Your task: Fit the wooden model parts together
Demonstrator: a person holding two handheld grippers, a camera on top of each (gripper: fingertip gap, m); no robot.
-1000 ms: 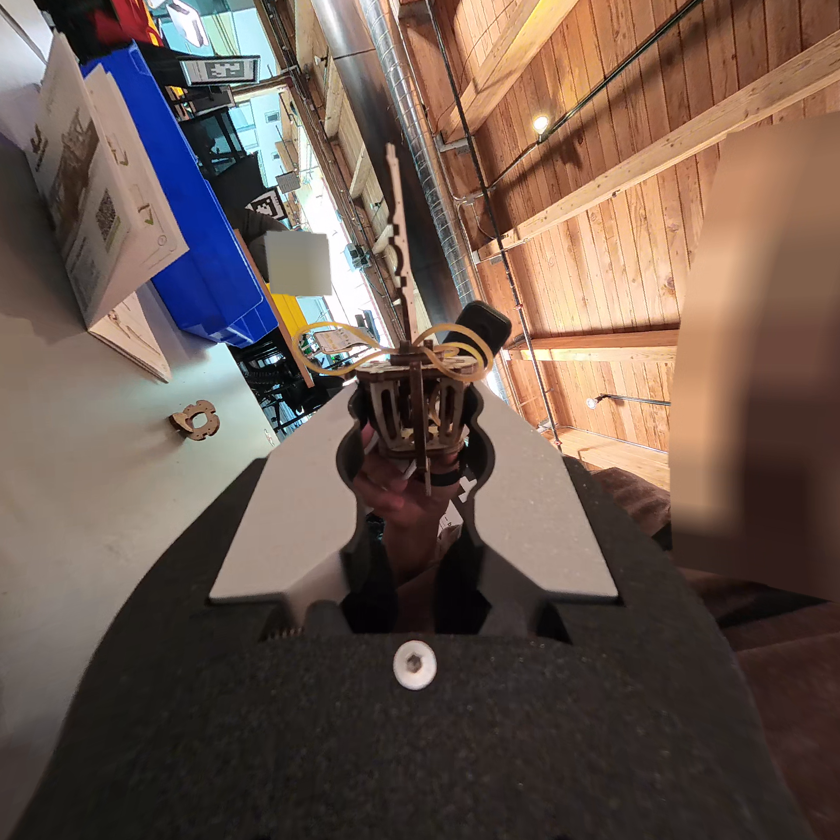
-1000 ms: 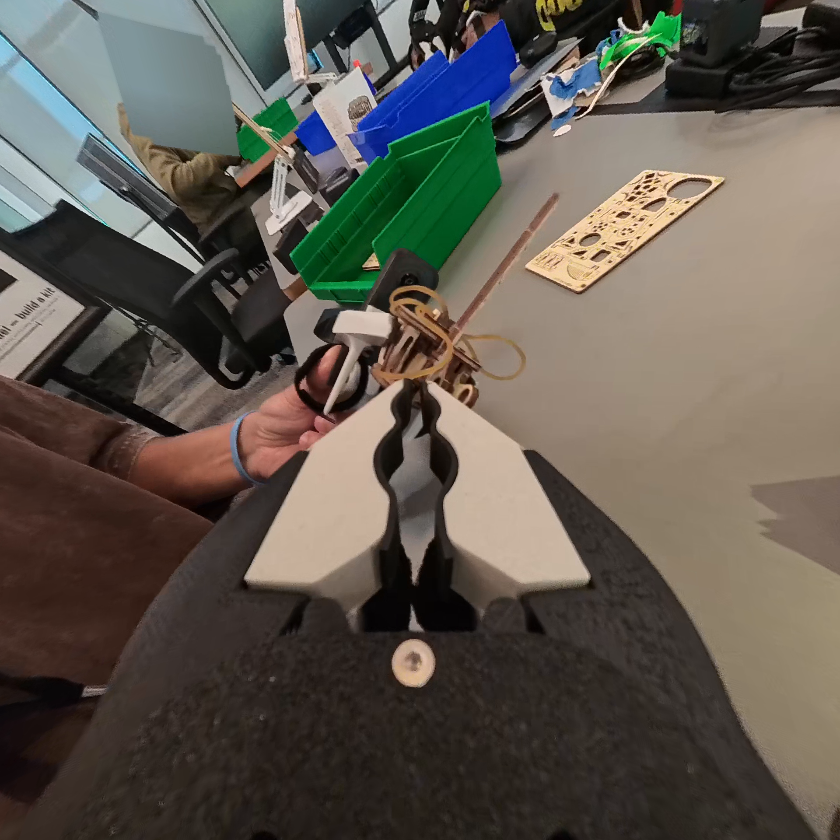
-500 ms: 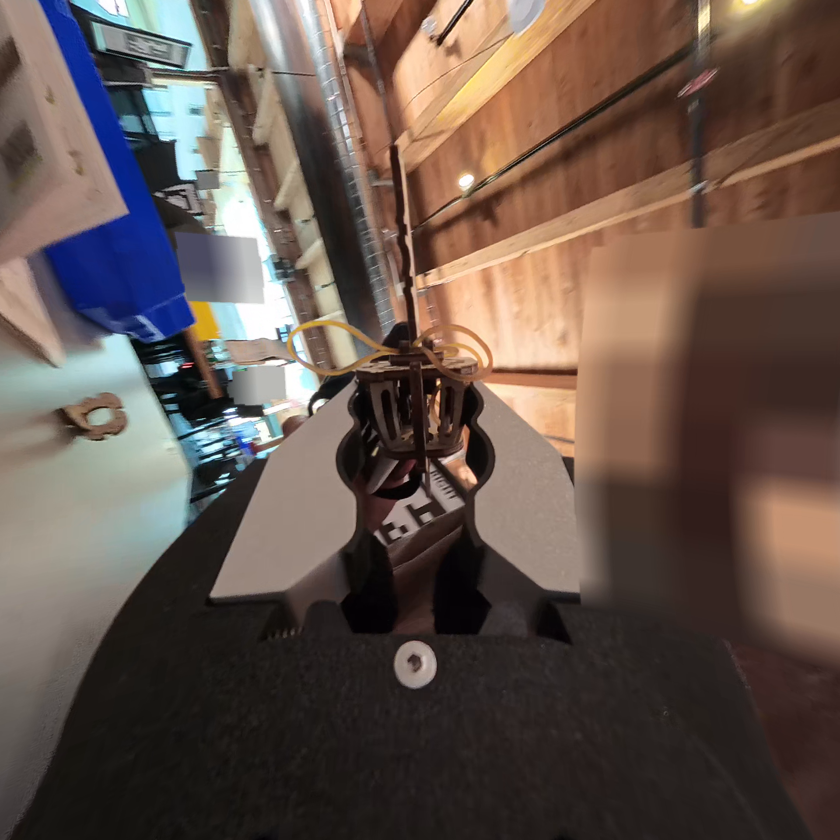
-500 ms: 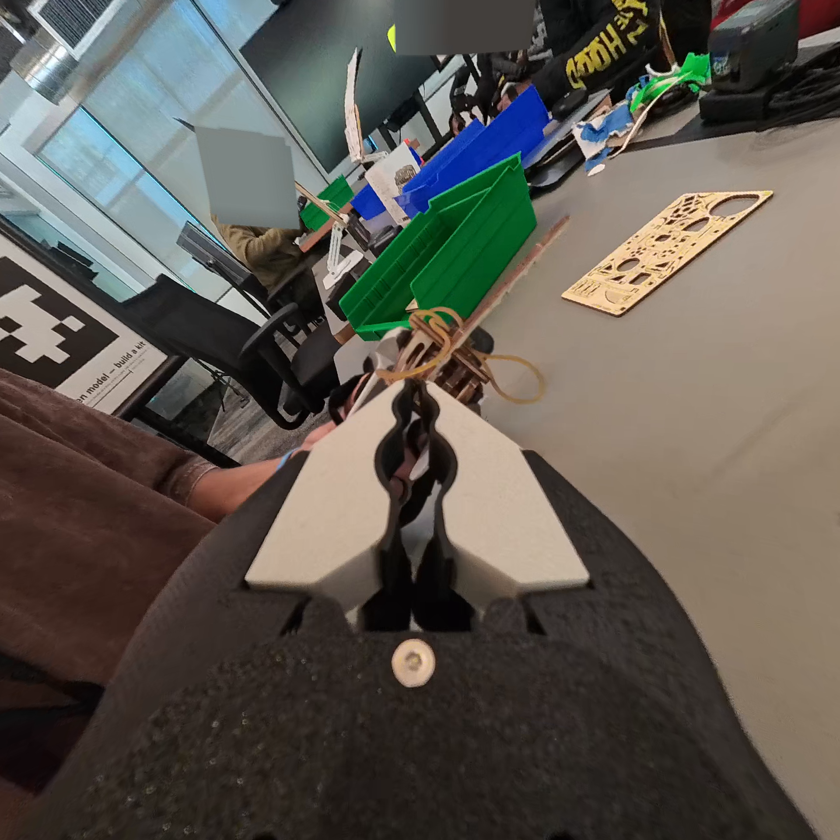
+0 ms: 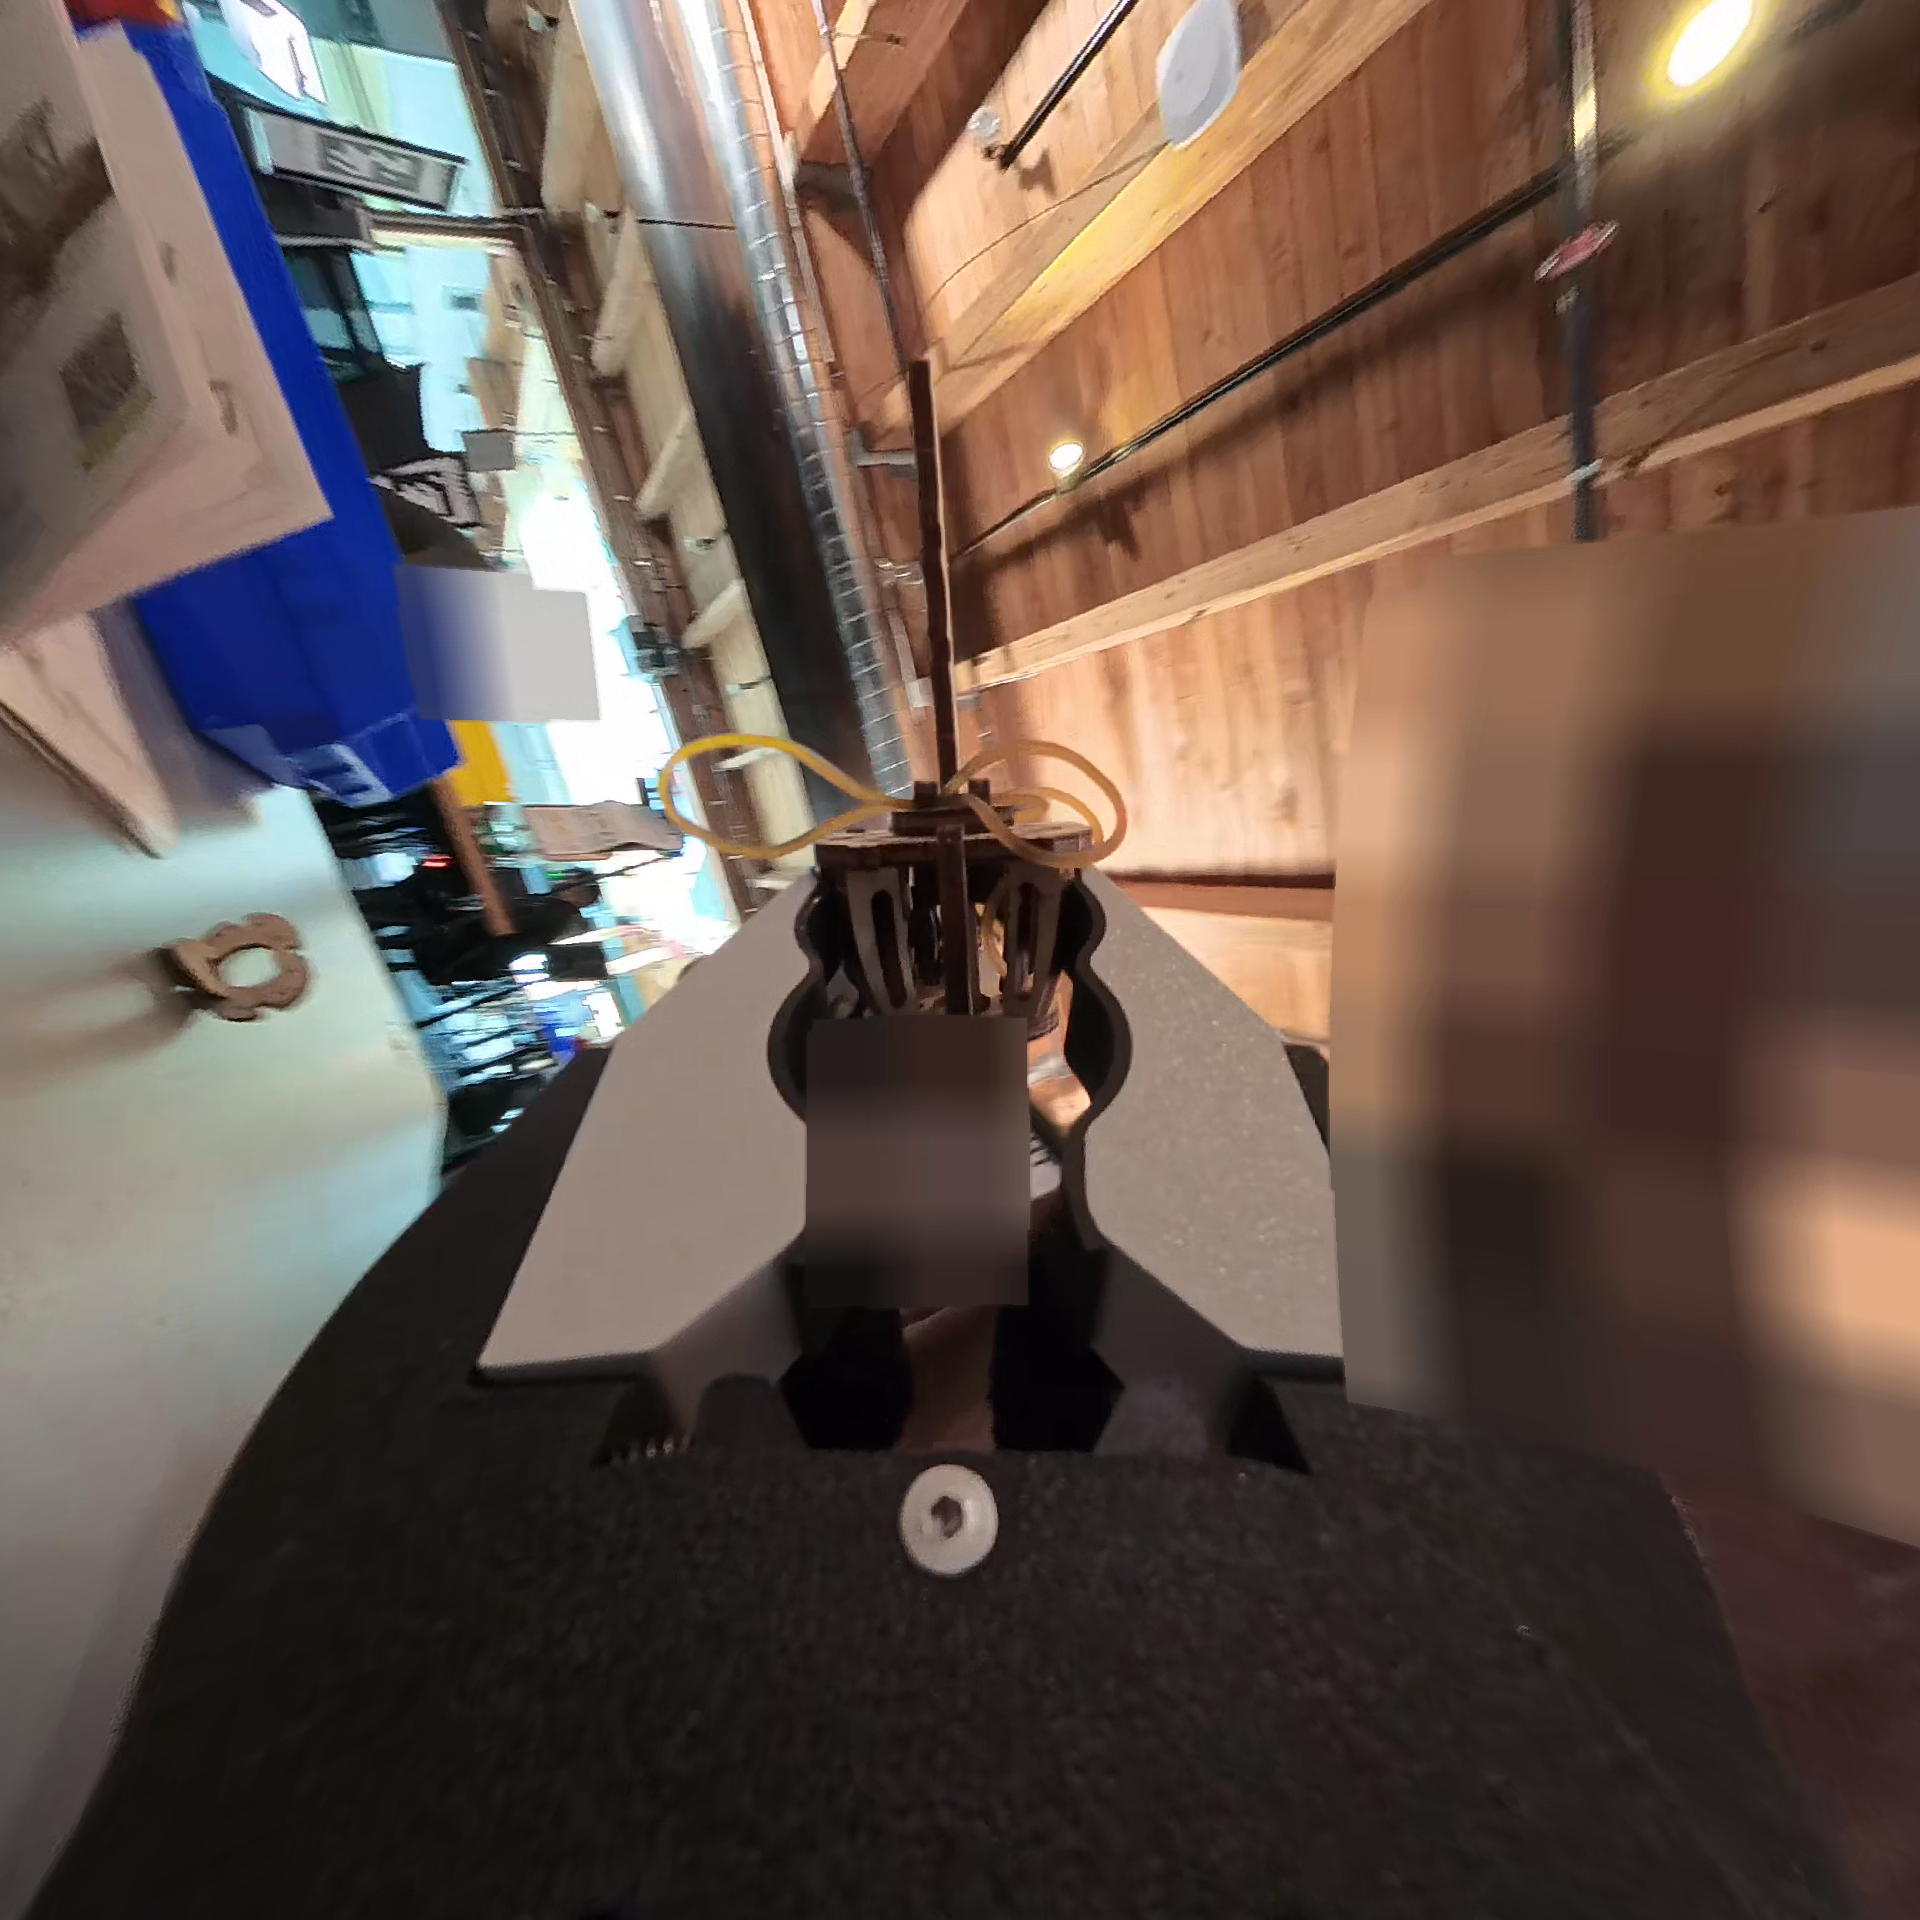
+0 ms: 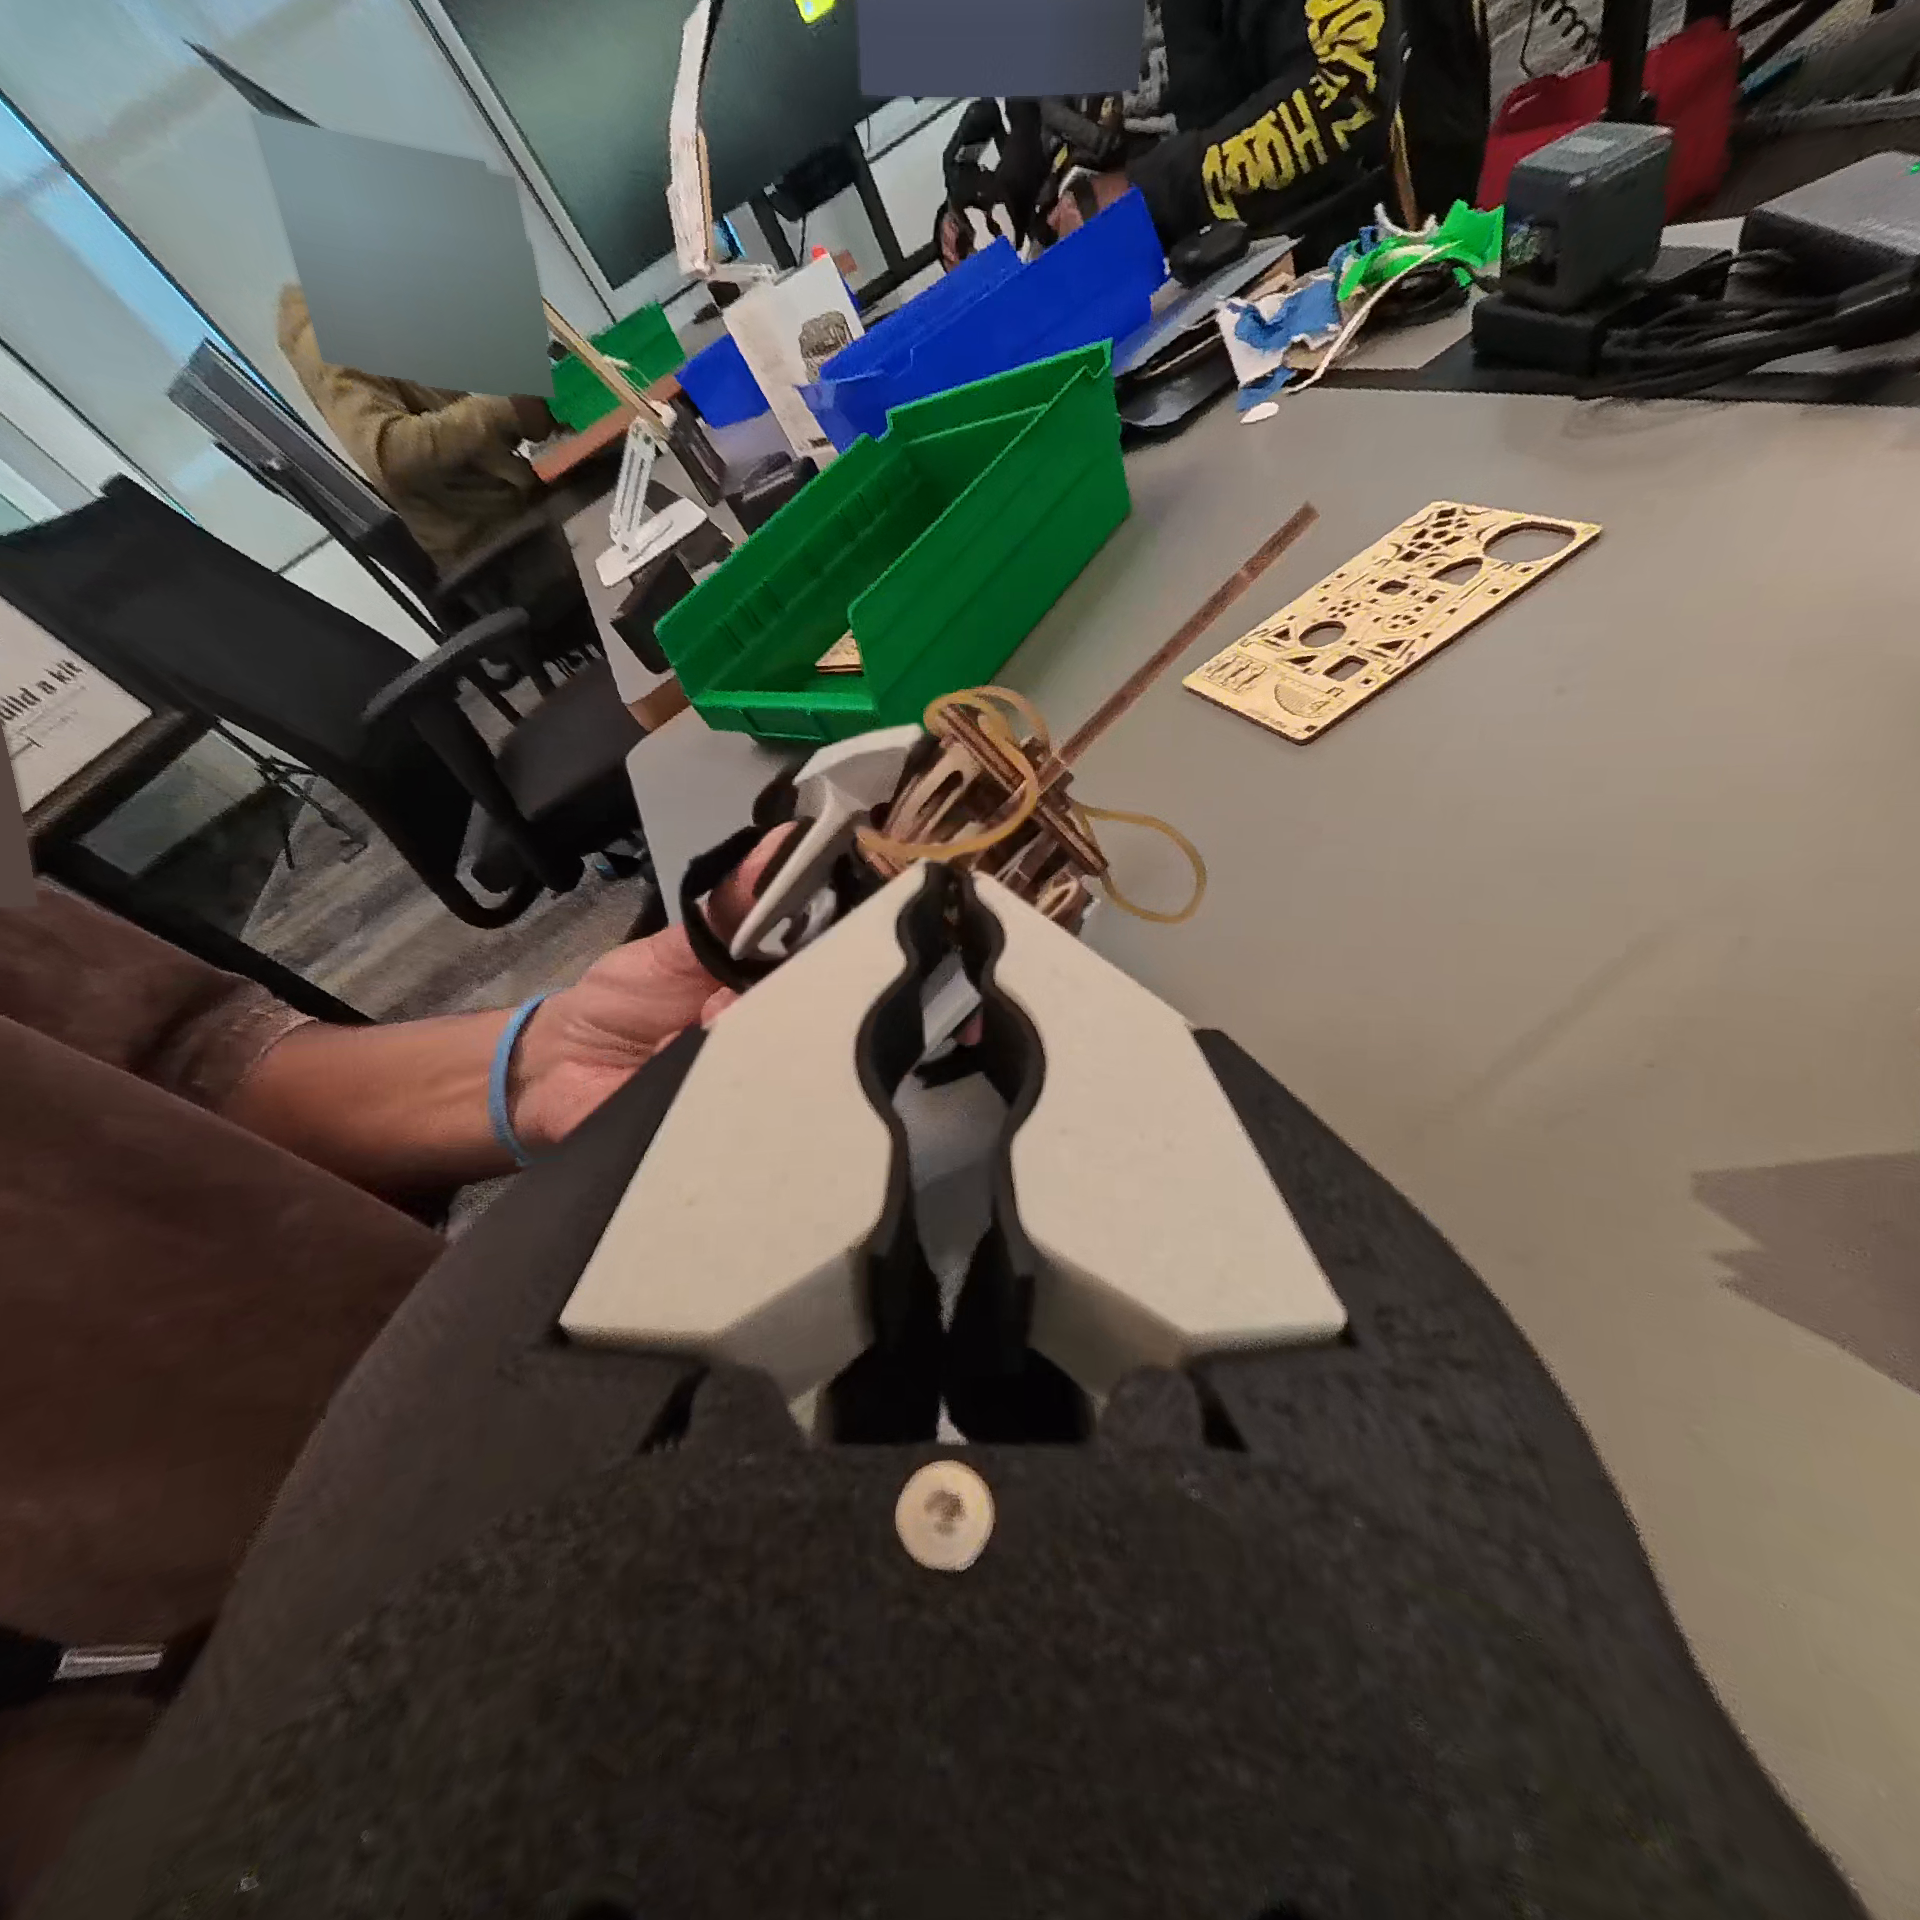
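Left claw (image 5: 940, 935) is clamped on model (image 5: 951, 904), rod up; right claw (image 6: 951, 883), tips nearly shut, has been brought back vs 0.5 s ago, w/ band (image 6: 1143, 862) possibly pinched; fitting unfinished.

Left wrist view: camera mounted just behind the left tool (image 5: 940, 914), rolled sideways and aimed upward, so the desk (image 5: 156, 1195) runs down the left edge and the timber ceiling (image 5: 1299, 416) fills the right. Right wrist view: camera just behind the right tool (image 6: 951, 883), level, looking across the desk (image 6: 1507, 935) toward the green bin (image 6: 935, 551). Both see, close up, the wooden model (image 5: 940, 862) (image 6: 987, 810) with its rubber bands (image 5: 748, 795) (image 6: 1153, 862); the right view also takes in the left tool (image 6: 821, 831).
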